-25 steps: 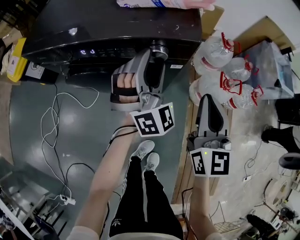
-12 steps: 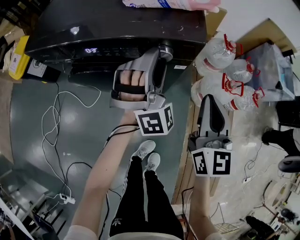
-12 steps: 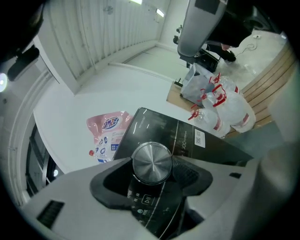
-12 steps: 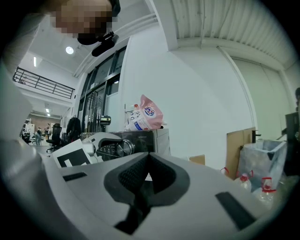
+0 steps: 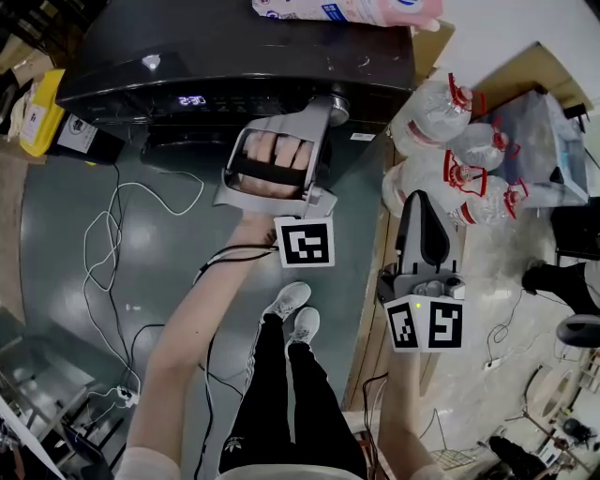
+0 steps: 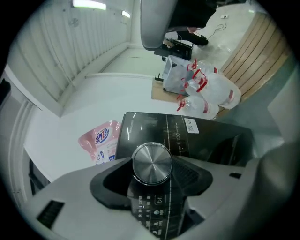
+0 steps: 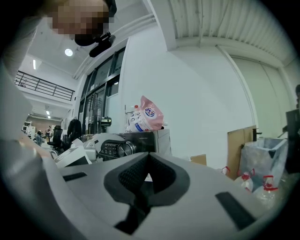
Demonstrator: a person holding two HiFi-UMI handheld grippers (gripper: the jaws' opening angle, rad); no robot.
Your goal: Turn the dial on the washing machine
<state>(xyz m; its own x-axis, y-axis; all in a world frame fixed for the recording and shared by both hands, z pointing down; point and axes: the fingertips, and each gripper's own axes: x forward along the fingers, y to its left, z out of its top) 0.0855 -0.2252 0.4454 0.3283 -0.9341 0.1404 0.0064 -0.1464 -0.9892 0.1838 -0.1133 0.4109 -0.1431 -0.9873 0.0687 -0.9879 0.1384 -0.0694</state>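
Note:
The black washing machine (image 5: 216,56) fills the top of the head view, its control panel facing me. Its round metal dial (image 6: 152,163) sits between the dark pads of my left gripper (image 6: 153,174), which is shut on it. From the head view, the left gripper (image 5: 330,114) reaches up to the dial (image 5: 339,104) at the panel's right end. My right gripper (image 5: 422,208) hangs lower right, away from the machine, its jaws shut with nothing between them. In the right gripper view the machine (image 7: 136,140) and dial (image 7: 126,149) show beyond the shut right gripper (image 7: 148,174).
A pink detergent bag (image 5: 349,9) lies on the machine's top. Several tied plastic bags of bottles (image 5: 455,150) crowd the floor to the right, by a cardboard box (image 5: 534,66). Cables (image 5: 112,234) trail over the grey floor at left. The person's shoes (image 5: 292,309) stand below.
My left gripper has rolled about its own axis while clamped on the dial, so its marker cube faces me squarely. The panel's lit display reads differently. The right gripper has hardly moved.

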